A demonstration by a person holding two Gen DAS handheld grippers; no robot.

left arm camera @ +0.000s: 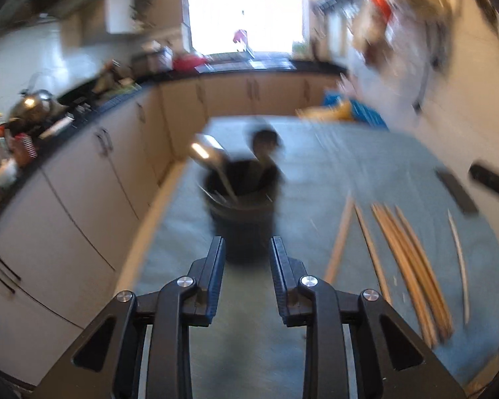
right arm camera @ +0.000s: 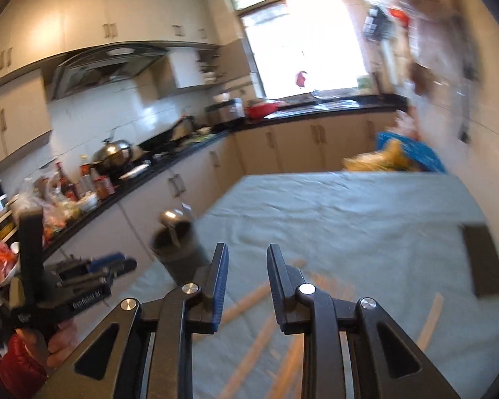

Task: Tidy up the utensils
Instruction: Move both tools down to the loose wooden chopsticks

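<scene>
- You work at a table (left arm camera: 366,173) under wrinkled grey-blue cloth, in a kitchen with cream cabinets (right arm camera: 189,179).
- Slim wooden chopsticks (left arm camera: 412,266) lie beside a round black holder (left arm camera: 243,212).
- Your left gripper (left arm camera: 246,249) and right gripper (right arm camera: 247,256) stand parted, empty.

A black utensil holder (left arm camera: 243,212) blocks the desk (left arm camera: 332,153) near its left edge; chopsticks (left arm camera: 412,266) cover the right; bare cloth lies between and beyond.

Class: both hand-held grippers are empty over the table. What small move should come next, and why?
Probably lower the right hand-held gripper onto one wooden chopstick: several lie loose on the grey cloth, while the dark holder already stands with metal utensils inside.
</scene>
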